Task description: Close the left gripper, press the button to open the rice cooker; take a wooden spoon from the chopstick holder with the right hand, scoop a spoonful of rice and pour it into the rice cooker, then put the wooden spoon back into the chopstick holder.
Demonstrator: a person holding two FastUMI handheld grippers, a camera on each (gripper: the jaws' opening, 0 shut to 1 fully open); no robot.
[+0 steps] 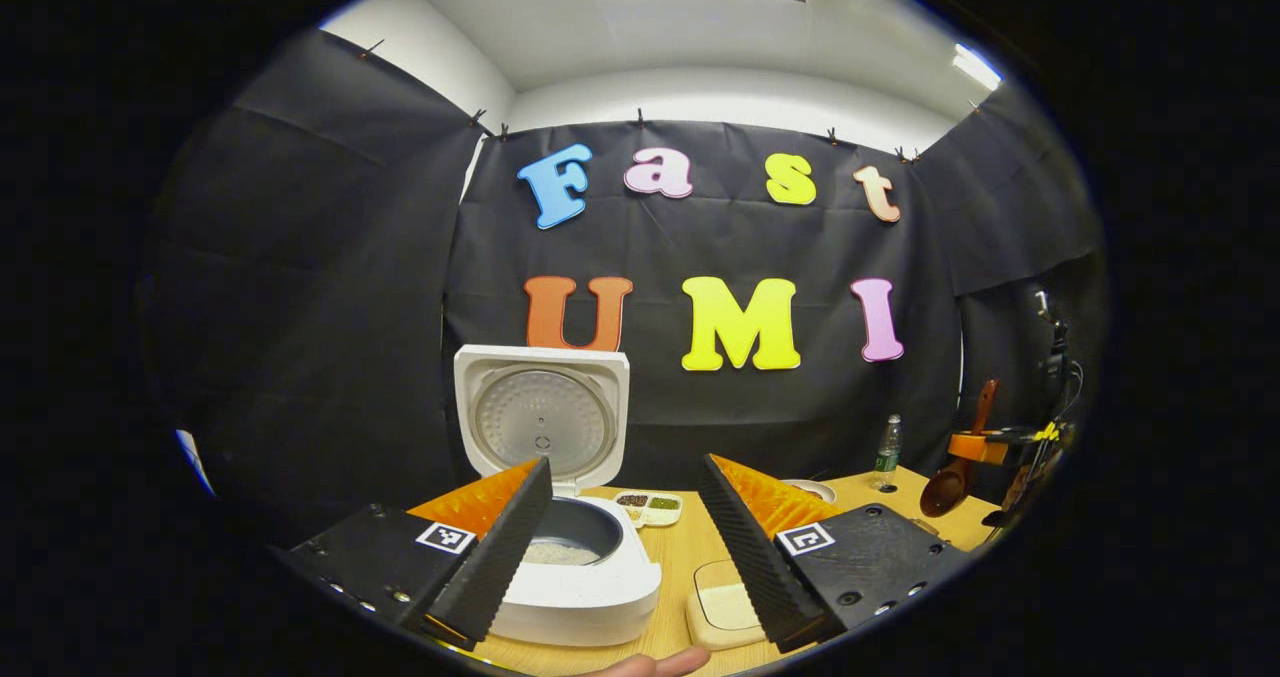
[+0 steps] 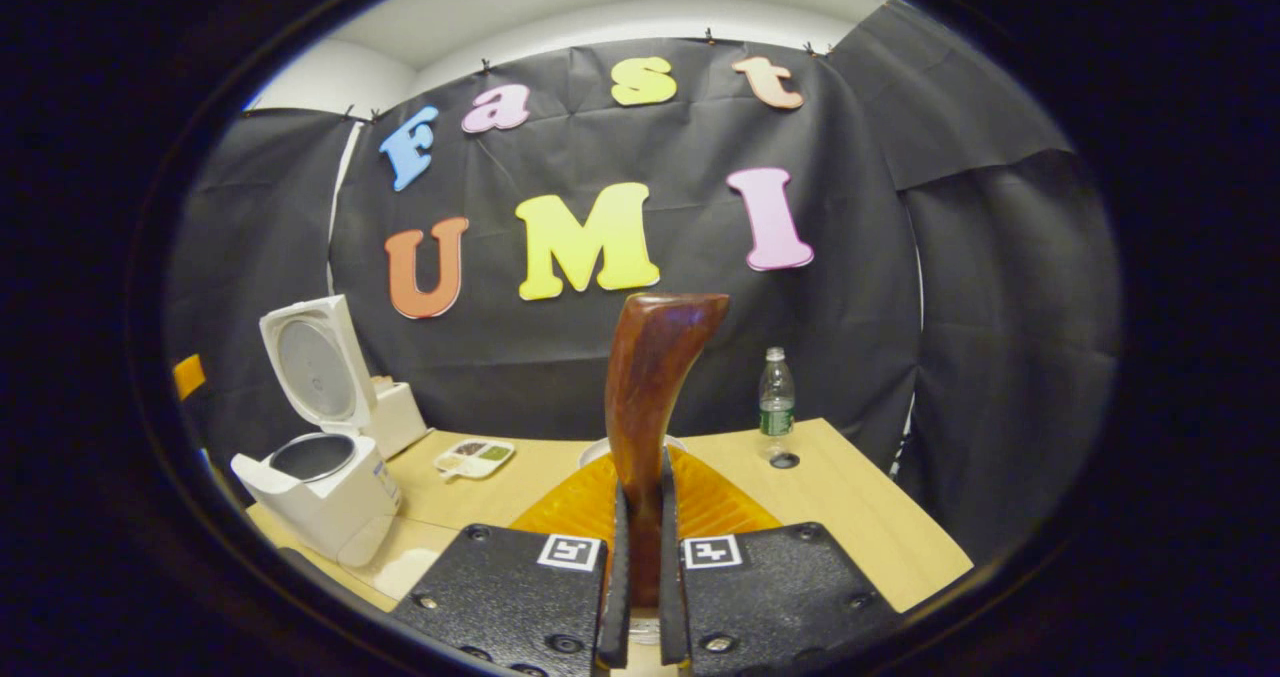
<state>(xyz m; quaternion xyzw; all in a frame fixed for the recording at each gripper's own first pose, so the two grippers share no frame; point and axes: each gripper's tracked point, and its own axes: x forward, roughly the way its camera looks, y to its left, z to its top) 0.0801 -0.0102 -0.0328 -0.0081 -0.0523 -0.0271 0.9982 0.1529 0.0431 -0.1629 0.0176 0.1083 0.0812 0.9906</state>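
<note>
The fingers [image 2: 612,547] of the right gripper [image 2: 638,557] stand at the bottom centre of the right gripper view, drawn in tight on the handle of the wooden spoon [image 2: 652,397], which rises upright from between them to the middle of the frame, its rounded handle end uppermost. In the left gripper view the left gripper [image 1: 625,527] sits at the bottom with its two fingers [image 1: 500,547] spread wide and nothing between them; they hang above the light wooden table [image 1: 680,567]. The white rice cooker [image 1: 565,557] lies at lower left of centre in that view, its lid [image 1: 542,417] swung up and standing vertical, the dark inner pot showing a pale layer that may be rice, though the view is too small to be sure. In the right gripper view the same cooker sits at the lower left with its lid raised. Far right in the left gripper view, the other gripper holds the spoon with the bowl hanging low. A divided dish [image 1: 650,505] rests behind the cooker, and a clear plastic bottle [image 2: 776,392] with a green label stands at the table's far edge; its wording is too small to read. Each gripper carries small square black-and-white markers on its finger mounts.
</note>
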